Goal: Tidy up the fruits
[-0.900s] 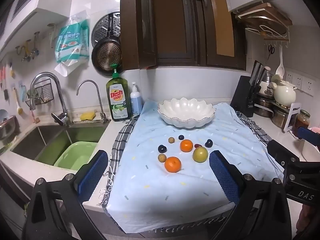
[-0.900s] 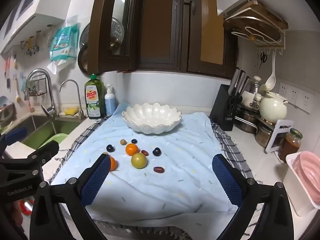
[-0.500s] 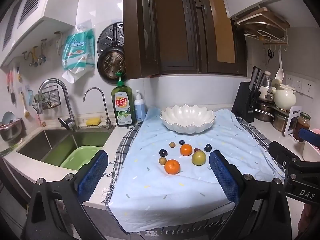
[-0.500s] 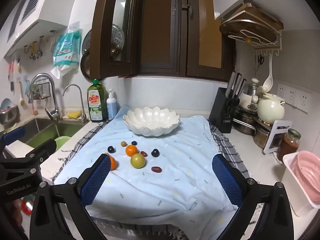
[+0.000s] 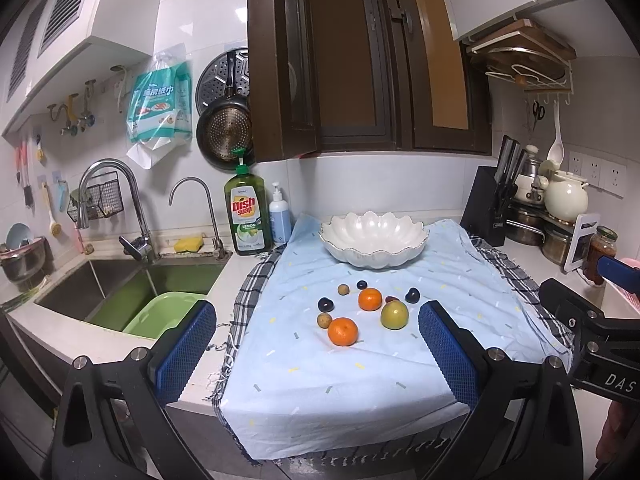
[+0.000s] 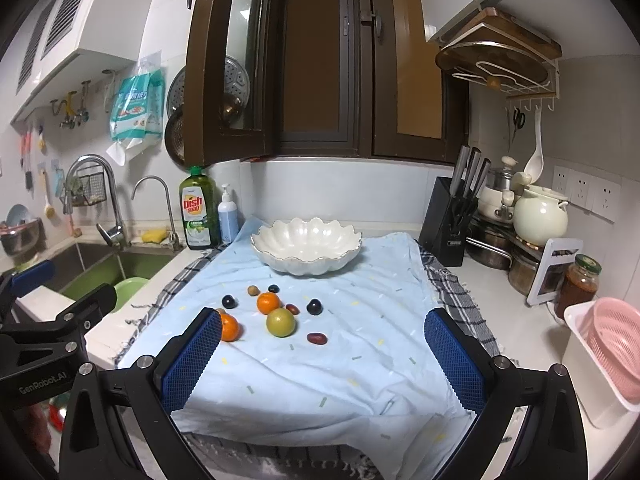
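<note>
Left wrist view: the left hand-held gripper (image 5: 316, 350) is spread wide with nothing between its blue pads (image 5: 182, 354), and it hovers over the near edge of the worktop (image 5: 532, 258). A light blue cloth (image 5: 340, 384) covers the worktop. The fruits lie loose at the cloth's middle: a near orange (image 5: 342, 331), a far orange (image 5: 369, 299), and a yellow-green fruit (image 5: 394, 315) just right of them. Small dark fruits (image 5: 325, 304) and small brown fruits (image 5: 323, 320) sit around these. The white scalloped bowl (image 5: 373, 239) stands beyond the fruits, apart from them, and holds no fruit. A sink (image 5: 132, 284) with a green basin (image 5: 160, 312) lies to the left. The right hand-held gripper (image 5: 592, 304) shows at the right edge.

Right wrist view: the right hand-held gripper (image 6: 322, 354) is likewise spread wide and pinches nothing. The same fruits lie between its pads on the cloth (image 6: 320, 380). The near orange (image 6: 229, 327) is partly hidden by the left pad (image 6: 192, 364). The yellow-green fruit (image 6: 281, 322) sits just near of the far orange (image 6: 268, 303). A dark red oval fruit (image 6: 317, 338) lies to its right. The bowl (image 6: 306, 246) stands at the far side. A knife block (image 6: 448, 220) stands to its right, and a pink colander (image 6: 618, 344) sits at the right edge.
</note>
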Motion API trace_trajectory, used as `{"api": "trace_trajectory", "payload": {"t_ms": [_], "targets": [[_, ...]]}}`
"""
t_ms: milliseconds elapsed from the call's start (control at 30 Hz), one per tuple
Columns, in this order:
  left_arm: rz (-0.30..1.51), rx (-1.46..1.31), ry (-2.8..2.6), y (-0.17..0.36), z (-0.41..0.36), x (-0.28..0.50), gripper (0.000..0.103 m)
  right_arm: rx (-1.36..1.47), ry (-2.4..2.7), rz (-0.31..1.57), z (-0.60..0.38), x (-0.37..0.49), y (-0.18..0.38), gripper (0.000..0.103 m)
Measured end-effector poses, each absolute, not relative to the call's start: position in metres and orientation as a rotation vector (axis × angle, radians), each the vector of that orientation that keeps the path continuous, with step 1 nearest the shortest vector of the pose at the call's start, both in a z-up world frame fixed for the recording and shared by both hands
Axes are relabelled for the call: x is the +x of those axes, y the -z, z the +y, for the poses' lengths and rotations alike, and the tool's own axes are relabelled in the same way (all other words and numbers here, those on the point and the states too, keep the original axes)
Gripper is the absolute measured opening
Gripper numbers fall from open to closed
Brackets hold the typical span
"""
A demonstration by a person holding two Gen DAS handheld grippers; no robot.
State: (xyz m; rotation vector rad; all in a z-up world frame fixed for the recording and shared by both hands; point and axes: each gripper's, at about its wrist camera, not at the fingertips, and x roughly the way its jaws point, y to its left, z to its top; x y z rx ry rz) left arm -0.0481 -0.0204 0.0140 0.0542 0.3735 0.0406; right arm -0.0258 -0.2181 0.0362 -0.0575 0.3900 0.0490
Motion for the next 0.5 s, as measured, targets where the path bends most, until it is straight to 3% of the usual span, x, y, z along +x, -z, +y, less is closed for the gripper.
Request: {"api": "trace_trajectory", "payload": {"t_ms": [500], "targets": [[0.37, 0.053, -0.034, -0.0154, -0.0216, -0.0546, 0.103, -0.05, -0.06, 0.384, -0.2194, -0.0349, -0.0373, 0.103]]}}
